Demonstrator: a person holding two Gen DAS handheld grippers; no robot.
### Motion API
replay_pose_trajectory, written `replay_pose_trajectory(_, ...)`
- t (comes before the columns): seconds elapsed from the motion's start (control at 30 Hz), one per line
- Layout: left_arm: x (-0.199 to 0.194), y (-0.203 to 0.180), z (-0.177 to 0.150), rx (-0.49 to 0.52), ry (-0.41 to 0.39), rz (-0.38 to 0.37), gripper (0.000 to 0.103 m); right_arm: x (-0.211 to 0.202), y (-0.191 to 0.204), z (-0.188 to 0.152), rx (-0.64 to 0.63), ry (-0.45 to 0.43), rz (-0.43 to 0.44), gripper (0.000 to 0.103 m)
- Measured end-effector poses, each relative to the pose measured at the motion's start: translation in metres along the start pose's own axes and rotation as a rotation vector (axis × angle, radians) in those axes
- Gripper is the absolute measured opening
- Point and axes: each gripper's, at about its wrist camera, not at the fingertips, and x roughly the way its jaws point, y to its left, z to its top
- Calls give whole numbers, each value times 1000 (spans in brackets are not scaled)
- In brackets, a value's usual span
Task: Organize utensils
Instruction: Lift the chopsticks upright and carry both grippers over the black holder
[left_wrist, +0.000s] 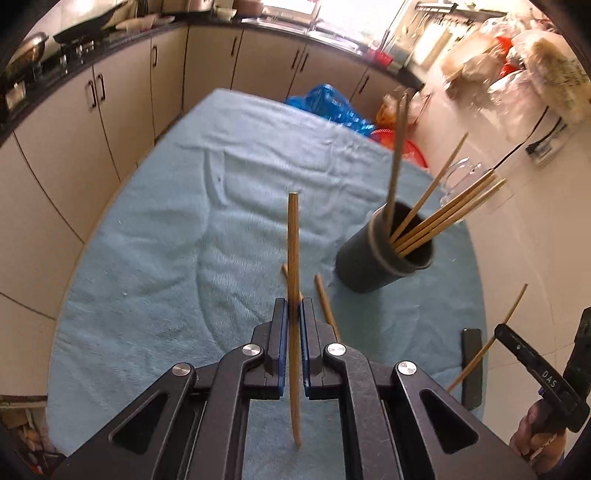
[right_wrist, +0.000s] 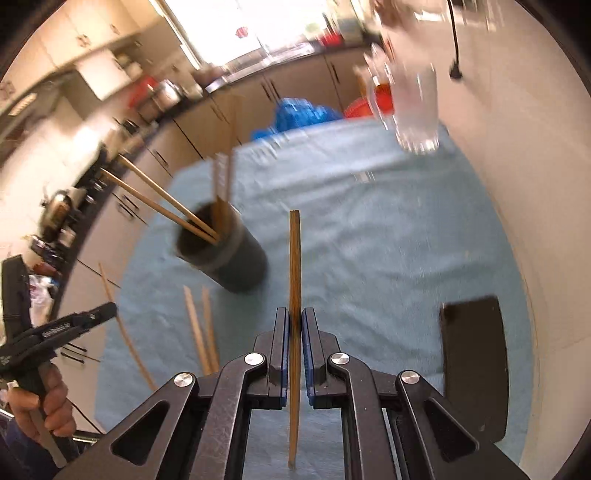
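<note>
My left gripper (left_wrist: 294, 308) is shut on a bamboo chopstick (left_wrist: 293, 240) held upright above the blue towel (left_wrist: 166, 229). My right gripper (right_wrist: 294, 317) is shut on a darker chopstick (right_wrist: 294, 258), also upright. A dark round holder (left_wrist: 384, 258) with several chopsticks and a grey utensil in it stands to the right of the left gripper; in the right wrist view the holder (right_wrist: 236, 262) is up and to the left. Two loose chopsticks (right_wrist: 201, 328) lie on the towel near the holder. The right gripper (left_wrist: 517, 350) with its chopstick shows at the right edge of the left wrist view.
A black flat object (right_wrist: 472, 362) lies on the towel at the right. A clear glass mug (right_wrist: 413, 110) stands at the far right by the white wall. A blue plastic bag (left_wrist: 328, 103) and a red basket (left_wrist: 402, 144) sit past the table's far edge. Kitchen cabinets (left_wrist: 110, 122) run along the left.
</note>
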Motion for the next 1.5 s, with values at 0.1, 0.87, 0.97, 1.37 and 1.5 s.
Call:
replay_pose_trajectory(0.1,-11,-11,0,16,-30,0,6,-15,13,0,-31,-60,12,7)
replay_pose_trajectory(0.87,-47,-31,6,43,-102,-21,6,-63,10,8,-12,-176,44,7)
replay_pose_trajectory(0.97,-52,-34,8,47,-114,-31,6,-72,7,12,1,-190,53,7)
replay_pose_trajectory(1.37,-82,-50,23,67,-172,-53,6,-100,-4,22,52,-231,84,7)
replay_pose_trajectory(1.5,-90,-58,30,84,-185,-59,6,-107,-5,28,59,-244,93,7)
